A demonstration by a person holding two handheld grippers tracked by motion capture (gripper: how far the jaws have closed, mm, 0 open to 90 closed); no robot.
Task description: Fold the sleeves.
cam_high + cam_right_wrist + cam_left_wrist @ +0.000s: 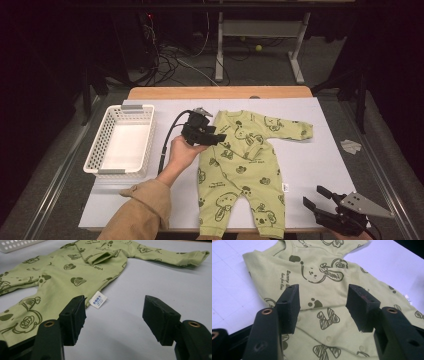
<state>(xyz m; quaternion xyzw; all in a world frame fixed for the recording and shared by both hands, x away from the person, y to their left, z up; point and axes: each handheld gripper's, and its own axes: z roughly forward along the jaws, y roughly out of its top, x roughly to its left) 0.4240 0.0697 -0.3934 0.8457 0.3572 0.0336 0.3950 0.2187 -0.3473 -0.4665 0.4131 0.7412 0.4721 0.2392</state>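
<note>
Currently left gripper (323, 307) jaws stand wide apart, nothing between the pads; green cloth shows through the gap but sits below, not pinched. In the high view the left gripper (202, 131) hovers over the folded-in left sleeve (250, 147) area near the romper's chest, held by the person's left hand (181, 152), tan sleeve cuff (142, 202) coming in from the bottom edge.

Right gripper (115, 317) jaws also wide open, empty, bare white mat between the pads; the left pad sits just beside the romper's hem edge, not touching as far as I can tell. White care tag (98, 299) sticks out of the side seam just ahead of that pad. In the high view the right gripper (320, 200) rests low at the bottom right corner of the mat, apart from the garment.

Green baby romper (240, 170) with dark cartoon prints lies flat, front up, in the middle of the white mat (320, 155), legs toward the person, one sleeve folded across the chest, other sleeve (290, 129) stretched out to the right. White plastic basket (102, 145) stands at the left of the mat, well apart from the romper.
</note>
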